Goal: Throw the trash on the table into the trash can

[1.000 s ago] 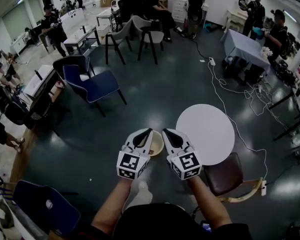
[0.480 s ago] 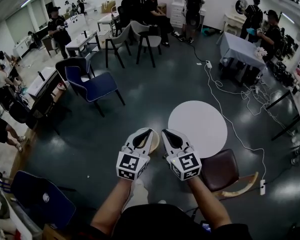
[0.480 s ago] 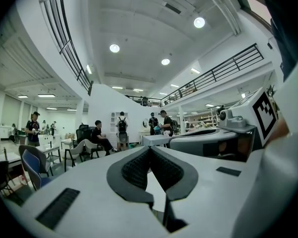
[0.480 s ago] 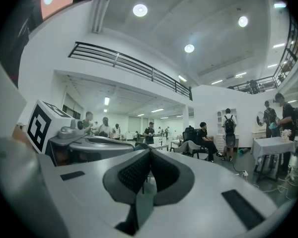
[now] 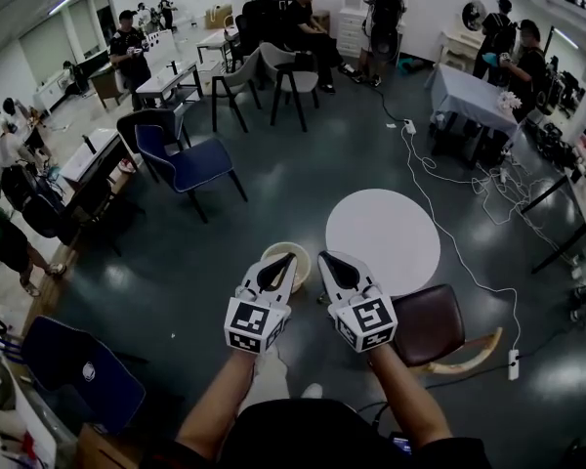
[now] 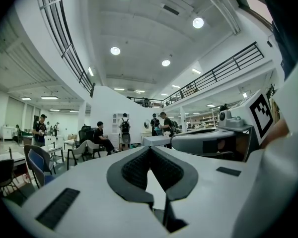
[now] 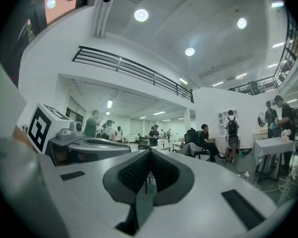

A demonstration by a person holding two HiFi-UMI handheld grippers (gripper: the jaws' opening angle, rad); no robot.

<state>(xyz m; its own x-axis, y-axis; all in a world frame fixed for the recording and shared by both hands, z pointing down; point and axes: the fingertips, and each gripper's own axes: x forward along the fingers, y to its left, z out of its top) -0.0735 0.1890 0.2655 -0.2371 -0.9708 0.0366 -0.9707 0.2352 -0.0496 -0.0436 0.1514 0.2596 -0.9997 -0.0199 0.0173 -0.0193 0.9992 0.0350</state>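
A round white table (image 5: 383, 238) stands on the dark floor just ahead and to the right of my grippers; I see no trash on its top. A beige round trash can (image 5: 278, 259) sits on the floor left of the table, partly hidden behind my left gripper (image 5: 292, 257). My right gripper (image 5: 323, 257) is close beside it, and both are held side by side at chest height. In the left gripper view the left gripper (image 6: 150, 148) has its jaws together with nothing between them. The right gripper (image 7: 149, 150) looks the same in its own view.
A brown armchair (image 5: 432, 326) stands against the table's near side. Blue chairs (image 5: 190, 164) sit at left and at lower left (image 5: 78, 379). A white cable (image 5: 438, 198) snakes over the floor to the right. People, desks and chairs fill the back of the room.
The head view has shifted: the table and the trash can now sit slightly further up and left in view, with more of the can showing. Both grippers stay shut and side by side.
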